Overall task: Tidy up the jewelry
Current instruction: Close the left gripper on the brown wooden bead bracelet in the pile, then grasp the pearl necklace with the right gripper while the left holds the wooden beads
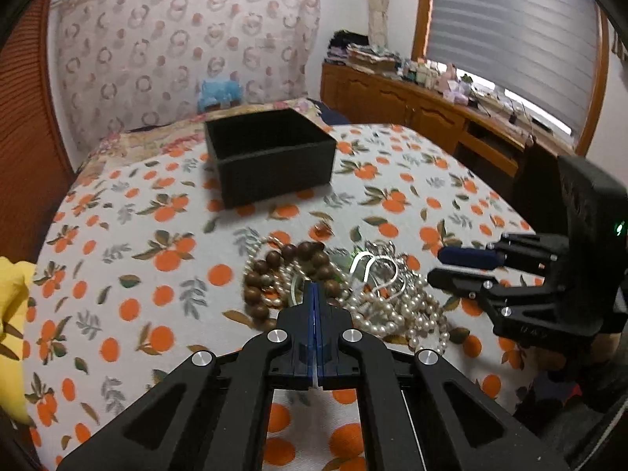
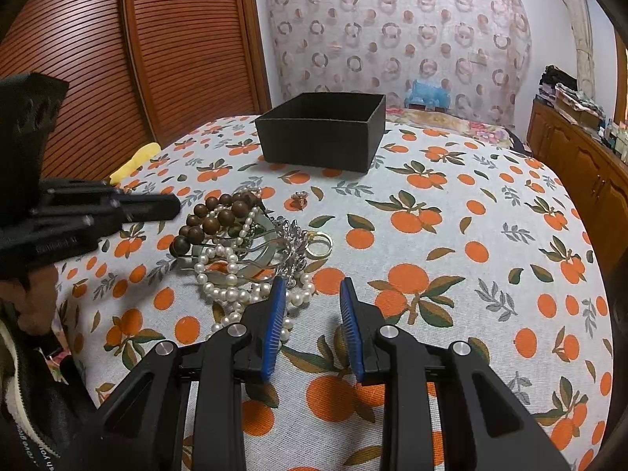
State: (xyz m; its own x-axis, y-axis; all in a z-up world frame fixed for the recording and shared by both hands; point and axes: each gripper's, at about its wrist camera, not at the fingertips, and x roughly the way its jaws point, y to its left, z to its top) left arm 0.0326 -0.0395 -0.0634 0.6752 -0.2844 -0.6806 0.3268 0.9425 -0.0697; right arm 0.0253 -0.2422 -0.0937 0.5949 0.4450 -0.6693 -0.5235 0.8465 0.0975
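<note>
A heap of jewelry lies on the orange-print tablecloth: a brown wooden bead bracelet (image 1: 274, 271) (image 2: 212, 218), white pearl strands (image 1: 396, 310) (image 2: 227, 282), a silver ornament (image 1: 382, 271) (image 2: 292, 241), a gold ring (image 2: 318, 244) and a small earring (image 2: 300, 197). A black open box (image 1: 271, 157) (image 2: 322, 133) stands behind the heap. My left gripper (image 1: 316, 286) (image 2: 172, 206) is shut, its tips over the heap's near edge beside the wooden beads; whether it pinches anything is hidden. My right gripper (image 2: 310, 286) (image 1: 435, 265) is open, just right of the pearls.
A yellow cloth (image 1: 11, 314) (image 2: 133, 163) lies at the table's left edge. A wooden sideboard (image 1: 412, 106) with clutter stands along the right wall. A wooden louvred door (image 2: 117, 59) is on the left. A blue toy (image 2: 429, 96) sits behind the box.
</note>
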